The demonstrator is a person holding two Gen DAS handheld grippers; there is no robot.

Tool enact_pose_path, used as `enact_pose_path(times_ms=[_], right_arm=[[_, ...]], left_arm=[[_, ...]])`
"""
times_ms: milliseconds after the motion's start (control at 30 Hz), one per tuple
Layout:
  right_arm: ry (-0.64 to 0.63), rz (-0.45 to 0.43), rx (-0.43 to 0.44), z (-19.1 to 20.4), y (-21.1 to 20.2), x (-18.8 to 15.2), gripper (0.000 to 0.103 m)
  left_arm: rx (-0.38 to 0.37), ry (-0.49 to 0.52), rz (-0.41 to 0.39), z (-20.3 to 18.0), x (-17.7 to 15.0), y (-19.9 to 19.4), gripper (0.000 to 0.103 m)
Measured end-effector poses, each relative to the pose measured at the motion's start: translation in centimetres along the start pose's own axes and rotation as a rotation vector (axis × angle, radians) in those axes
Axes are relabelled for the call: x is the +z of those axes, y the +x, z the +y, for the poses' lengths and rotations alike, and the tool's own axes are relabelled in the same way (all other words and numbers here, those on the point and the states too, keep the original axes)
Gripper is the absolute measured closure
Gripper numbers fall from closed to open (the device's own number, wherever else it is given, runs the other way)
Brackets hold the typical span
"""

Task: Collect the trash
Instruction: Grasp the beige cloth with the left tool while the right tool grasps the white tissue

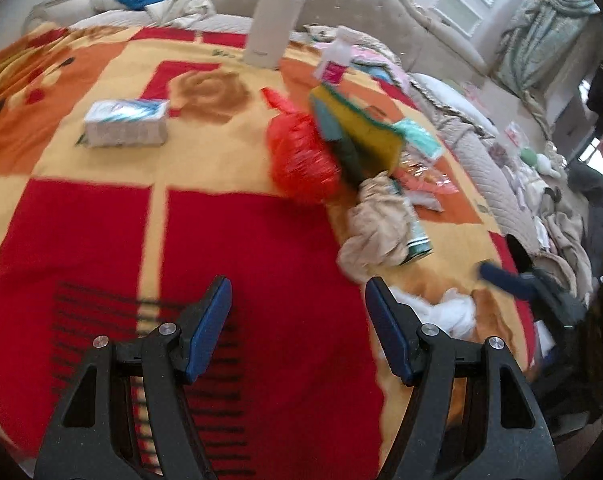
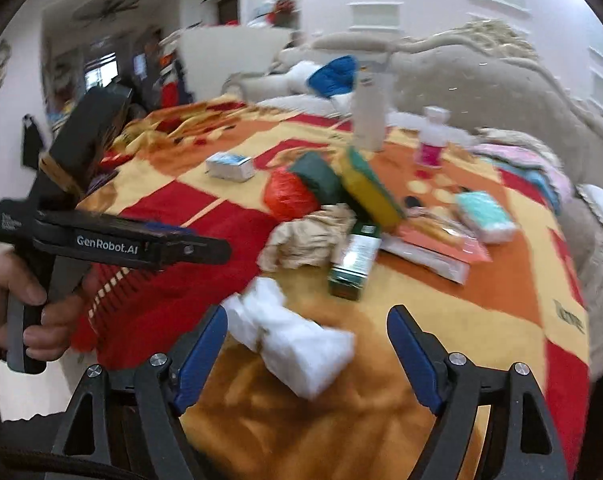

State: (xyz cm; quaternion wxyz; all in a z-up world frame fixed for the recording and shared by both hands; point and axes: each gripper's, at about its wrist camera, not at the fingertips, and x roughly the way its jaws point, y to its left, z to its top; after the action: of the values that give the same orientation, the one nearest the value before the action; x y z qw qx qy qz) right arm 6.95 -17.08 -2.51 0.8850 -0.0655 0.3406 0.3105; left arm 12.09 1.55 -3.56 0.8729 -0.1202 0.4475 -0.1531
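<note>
Trash lies across a red, orange and yellow blanket (image 1: 237, 240). In the left wrist view there are a red plastic bag (image 1: 301, 156), a crumpled beige paper (image 1: 375, 232), a green carton (image 1: 419, 240) and a white tissue wad (image 1: 441, 312). My left gripper (image 1: 297, 284) hangs open over bare red blanket, left of the beige paper, holding nothing. In the right wrist view my right gripper (image 2: 307, 314) is open, and the white tissue wad (image 2: 289, 340) lies on the blanket between its fingers, untouched by the pads. A hand (image 2: 21, 300) holds the left gripper (image 2: 221, 249) at the left.
A tissue box (image 1: 125, 120), a tall white cylinder (image 1: 275, 20), a pink-labelled bottle (image 1: 333, 60) and a yellow-green pack (image 1: 357, 128) stand farther back. Flat packets (image 2: 433, 248) and a teal pack (image 2: 485, 216) lie to the right. A padded headboard (image 2: 481, 80) closes the far side.
</note>
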Motion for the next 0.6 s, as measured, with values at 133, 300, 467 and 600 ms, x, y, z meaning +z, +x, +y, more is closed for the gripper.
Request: enact_pose_path(times_ms=[133,300,467,600], right_arm=[[0.056,0.126,0.103,-0.8,3.3,-0.6,0.059],[0.153,0.044,0.140,-2.2,0.7,-1.6,0.066],[0.252,-0.008,0.091,-4.7,-3.6,-4.4,0.066],[0.338,-0.020,0.054,-6.7,-5.9,-7.5,0.066]], left_arm=[[-0.050,0.076,0.013,-2.3,1.8,1.3,0.035],[-0.082,0.137,0.032,-4.9,3.2,3.5,0.035],[-0.093,0.123,0.043,-5.4,3.8,5.7,0.036],[-0.085,0.066,0.033,-4.8,3.5,6.0,0.065]])
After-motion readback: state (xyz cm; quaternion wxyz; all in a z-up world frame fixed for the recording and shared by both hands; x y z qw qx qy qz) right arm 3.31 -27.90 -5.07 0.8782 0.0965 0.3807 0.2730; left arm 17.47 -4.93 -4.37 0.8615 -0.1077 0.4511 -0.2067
